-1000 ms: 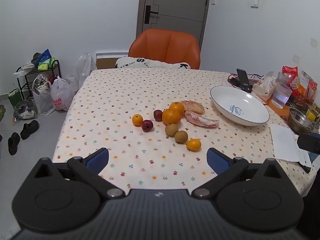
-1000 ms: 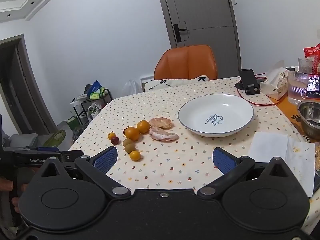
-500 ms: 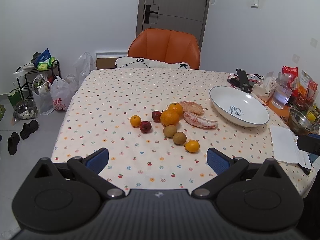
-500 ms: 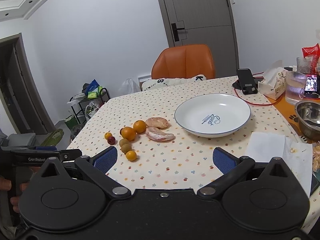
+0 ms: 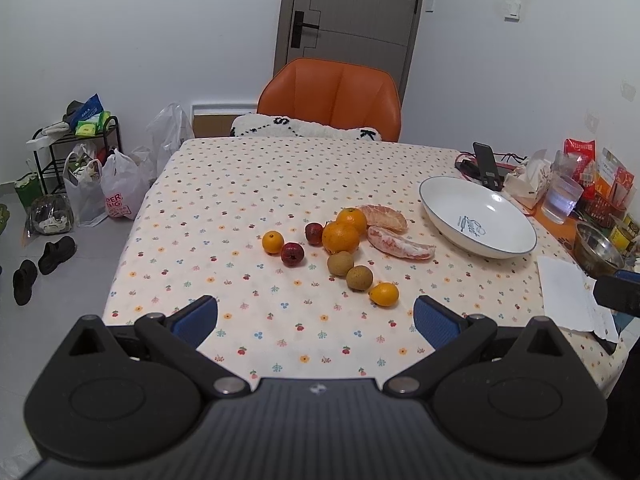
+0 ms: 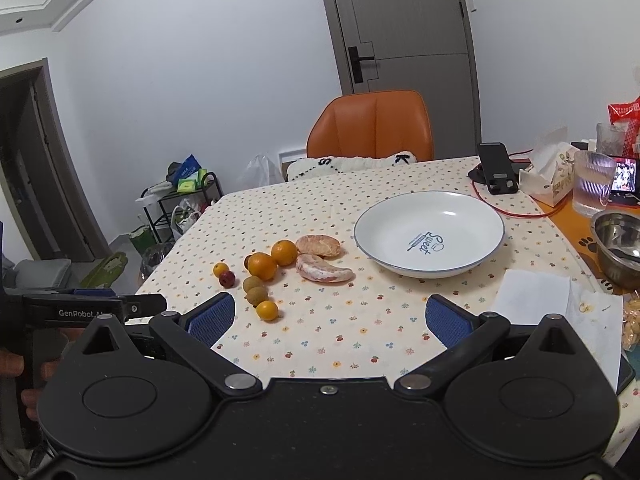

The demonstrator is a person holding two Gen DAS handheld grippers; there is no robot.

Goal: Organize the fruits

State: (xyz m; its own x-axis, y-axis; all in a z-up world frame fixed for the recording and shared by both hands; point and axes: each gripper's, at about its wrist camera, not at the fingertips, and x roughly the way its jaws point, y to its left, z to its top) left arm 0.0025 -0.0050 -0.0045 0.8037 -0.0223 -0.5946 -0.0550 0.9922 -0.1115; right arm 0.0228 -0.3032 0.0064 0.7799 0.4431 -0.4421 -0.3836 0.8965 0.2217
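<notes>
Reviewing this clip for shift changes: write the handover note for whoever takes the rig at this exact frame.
Left gripper: open, empty, held short of the fruit.
Right gripper: open, empty, facing the table.
Fruit all lies on the floral tablecloth: two large oranges, three small oranges, two brown kiwis, two small dark red fruits, two peeled pomelo segments.
White plate sits to their right, empty.
Done: nothing placed yet.
Left: every fruit, presumably onto the plate.
</notes>
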